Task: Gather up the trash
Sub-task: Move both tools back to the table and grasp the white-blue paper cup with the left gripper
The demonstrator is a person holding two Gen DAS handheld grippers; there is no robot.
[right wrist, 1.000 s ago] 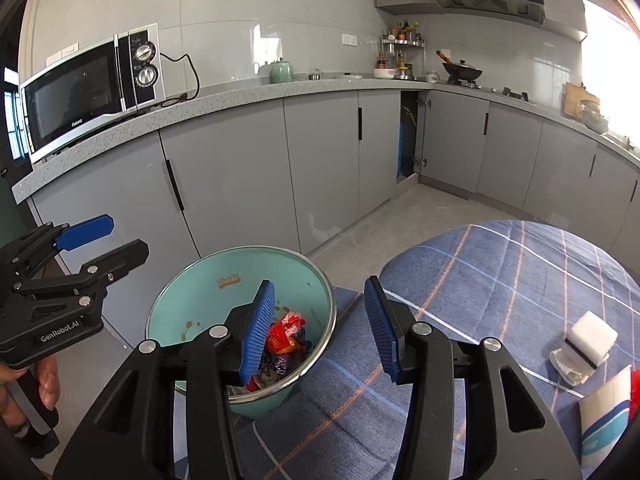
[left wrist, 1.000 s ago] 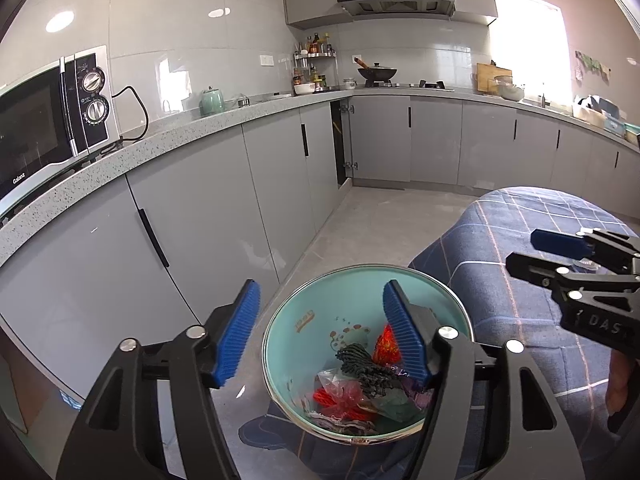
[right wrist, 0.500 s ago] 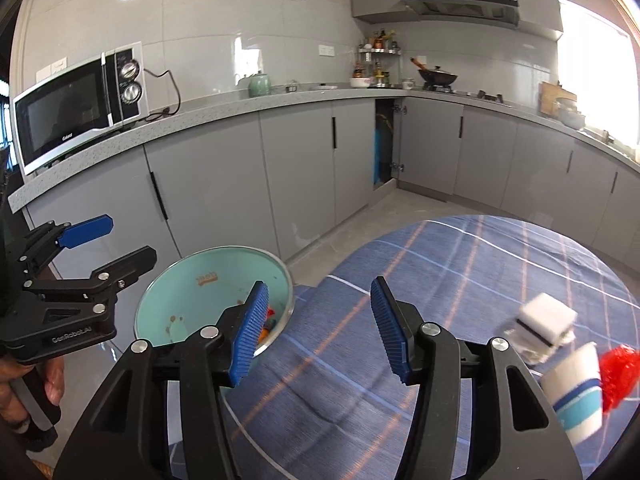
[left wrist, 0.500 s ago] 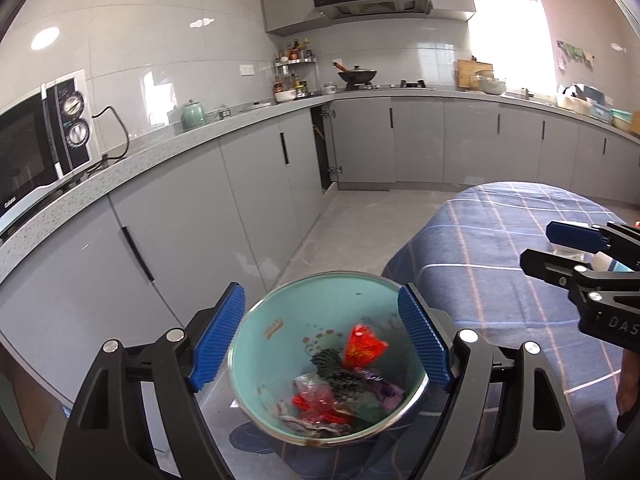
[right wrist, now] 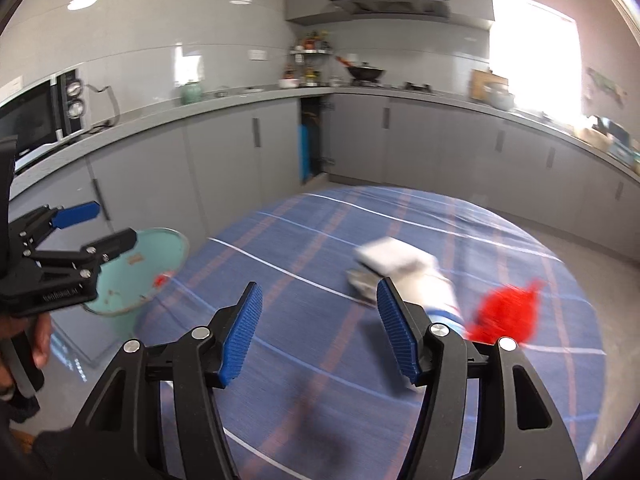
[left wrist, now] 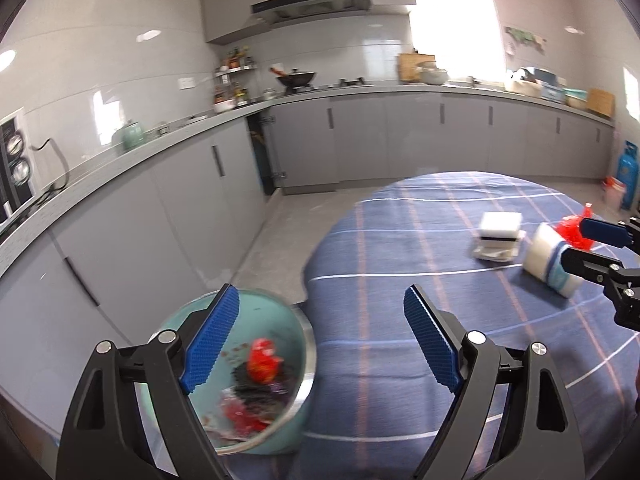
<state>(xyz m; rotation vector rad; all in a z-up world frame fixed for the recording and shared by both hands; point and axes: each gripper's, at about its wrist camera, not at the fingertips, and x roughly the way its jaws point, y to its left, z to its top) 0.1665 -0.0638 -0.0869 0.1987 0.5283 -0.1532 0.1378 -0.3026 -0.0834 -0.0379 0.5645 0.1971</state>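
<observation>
A teal bowl (left wrist: pixel 280 312) (right wrist: pixel 160 248) holding wrappers and other trash sits at the left edge of the round table with the blue plaid cloth (left wrist: pixel 400 240) (right wrist: pixel 320 248). On the cloth lie a white box (left wrist: pixel 500 226) (right wrist: pixel 392 258), a tipped paper cup with a blue band (left wrist: pixel 546 258) (right wrist: pixel 436 292) and a red crumpled wrapper (left wrist: pixel 576 230) (right wrist: pixel 506 312). My left gripper (left wrist: pixel 320 340) hovers beside the bowl, jaws opening, nothing between them. My right gripper (right wrist: pixel 320 330) hangs over the cloth left of the cup, jaws opening and empty.
Grey kitchen cabinets and a counter (left wrist: pixel 360 92) run along the walls, with a microwave (right wrist: pixel 36 116) at the left and a wok (left wrist: pixel 298 78) at the back. A blue gas bottle (left wrist: pixel 628 168) stands at the far right. A hand (right wrist: pixel 38 344) holds the left gripper's handle.
Both grippers swung right, away from the bowl and toward the table's middle. The box, cup and red wrapper came into view. Both pairs of jaws opened wider.
</observation>
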